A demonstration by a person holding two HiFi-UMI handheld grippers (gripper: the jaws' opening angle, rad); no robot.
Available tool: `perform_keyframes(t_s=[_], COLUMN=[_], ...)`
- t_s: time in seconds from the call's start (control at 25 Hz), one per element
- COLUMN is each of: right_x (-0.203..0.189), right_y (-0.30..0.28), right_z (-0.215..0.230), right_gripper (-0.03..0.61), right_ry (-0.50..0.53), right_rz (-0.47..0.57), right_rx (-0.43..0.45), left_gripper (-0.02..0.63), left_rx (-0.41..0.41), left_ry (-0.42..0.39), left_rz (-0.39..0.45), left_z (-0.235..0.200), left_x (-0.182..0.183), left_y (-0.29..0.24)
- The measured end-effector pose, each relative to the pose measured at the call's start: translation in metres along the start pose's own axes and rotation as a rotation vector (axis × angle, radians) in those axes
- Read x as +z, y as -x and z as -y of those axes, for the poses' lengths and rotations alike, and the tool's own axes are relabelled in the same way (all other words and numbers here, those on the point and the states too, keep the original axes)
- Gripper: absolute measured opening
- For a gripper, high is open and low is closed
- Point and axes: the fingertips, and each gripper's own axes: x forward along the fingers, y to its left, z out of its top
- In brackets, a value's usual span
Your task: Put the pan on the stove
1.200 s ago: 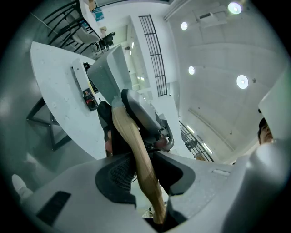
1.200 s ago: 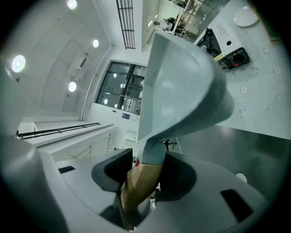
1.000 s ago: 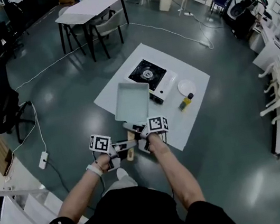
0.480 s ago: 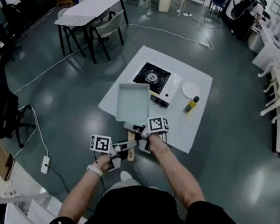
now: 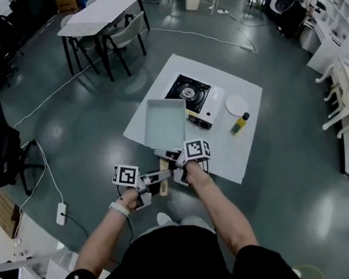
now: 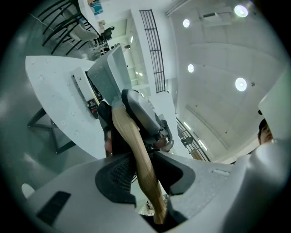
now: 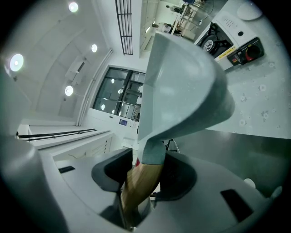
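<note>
We have the left gripper (image 5: 150,181) and right gripper (image 5: 178,167) both clamped on the wooden handle (image 6: 137,154), with the pan (image 5: 165,122) aloft just near of the stove (image 5: 188,93) (rigid, likely front-heavy, so the handle's the sensible hold).

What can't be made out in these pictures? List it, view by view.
Head view: the pan covers the near corner of the stove; the label on the bottle is too small to read.
Right gripper view: the pan hides part of the stove.
Left gripper view: the pan and its handle block most of the stove.
</note>
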Motion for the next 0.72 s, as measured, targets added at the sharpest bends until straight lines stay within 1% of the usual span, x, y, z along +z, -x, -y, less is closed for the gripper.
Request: perform_keyframes(t_s=[0.08, 0.16, 0.24, 0.32, 0.52, 0.64, 0.72], right_x=[0.003, 0.005, 0.006, 0.008, 0.017, 0.022, 0.028], right_y=[0.0, -0.001, -0.001, 0.001, 0.009, 0.012, 0.014], right_z=[0.002, 0.002, 0.001, 0.002, 0.008, 0.012, 0.013], right_gripper=[0.146, 0.146, 0.146, 0.146, 0.146, 0.146, 0.146], right_ry=[0.011, 0.014, 0.016, 0.018, 0.02, 0.01, 0.009], right_rz=[0.009, 0.015, 0.02, 0.029, 0.058, 0.077, 0.088], right_rx=[-0.006, -0.01, -0.008, -0.014, -0.016, -0.026, -0.028], left_gripper=[0.117, 0.117, 0.117, 0.117, 0.117, 0.117, 0.117], left_rx=[-0.023, -0.037, -0.033, -0.045, -0.045, -0.064, -0.059], left_ry=[0.019, 0.006, -0.005, 0.012, 0.008, 0.019, 0.006], left_rz=[-0.002, -0.01, -0.022, -0.032, -0.062, -0.081, -0.091], left_z=[0.003, 0.003, 0.001, 0.004, 0.0, 0.0, -0.003], left_x=[0.001, 0.003, 0.004, 0.004, 0.006, 0.009, 0.013], left_y=[-0.001, -0.001, -0.001, -0.004, -0.012, -0.017, -0.02])
